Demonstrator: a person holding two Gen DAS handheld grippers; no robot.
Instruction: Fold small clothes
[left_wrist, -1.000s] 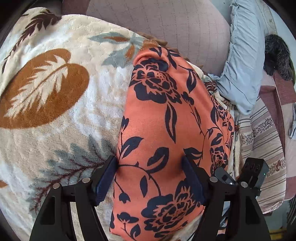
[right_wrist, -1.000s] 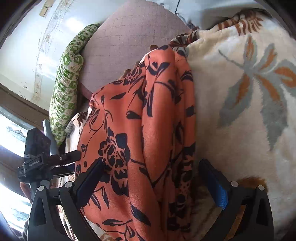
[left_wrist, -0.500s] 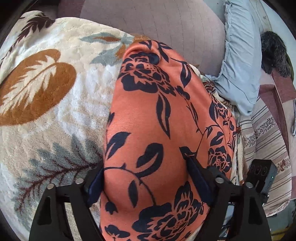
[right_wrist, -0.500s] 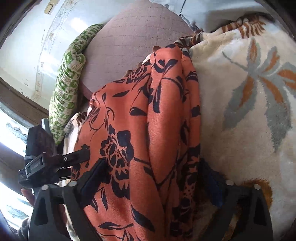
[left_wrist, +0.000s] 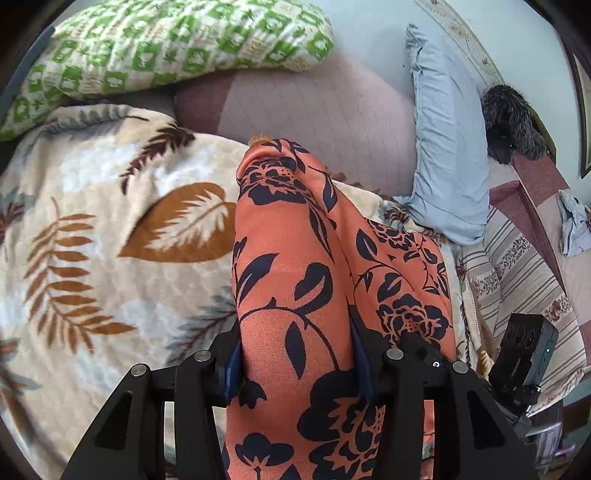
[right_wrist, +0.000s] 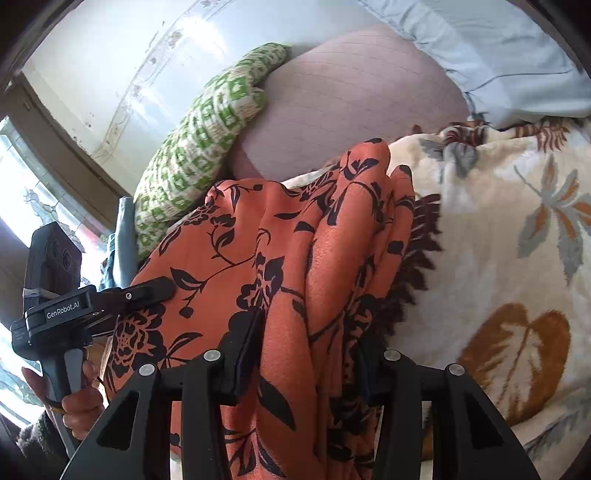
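Orange cloth (left_wrist: 295, 280) with dark navy flowers fills the middle of both wrist views, bunched into long folds and lying over a cream blanket (left_wrist: 110, 258) patterned with brown leaves. The left hand-held gripper (left_wrist: 295, 363) is clamped on a fold of the cloth, its blue pads pressed into the fabric from both sides. The right hand-held gripper (right_wrist: 306, 354) is likewise clamped on a thicker gather of folds. In the right view the left gripper appears at 9 o'clock, with cloth running into its closed fingers. The cloth's far end reaches toward 12 o'clock, touching a mauve cushion (left_wrist: 325, 110). A green pillow (left_wrist: 166, 40) lies at 11 o'clock in the left view, a blue pillow (left_wrist: 447, 147) at 2 o'clock.
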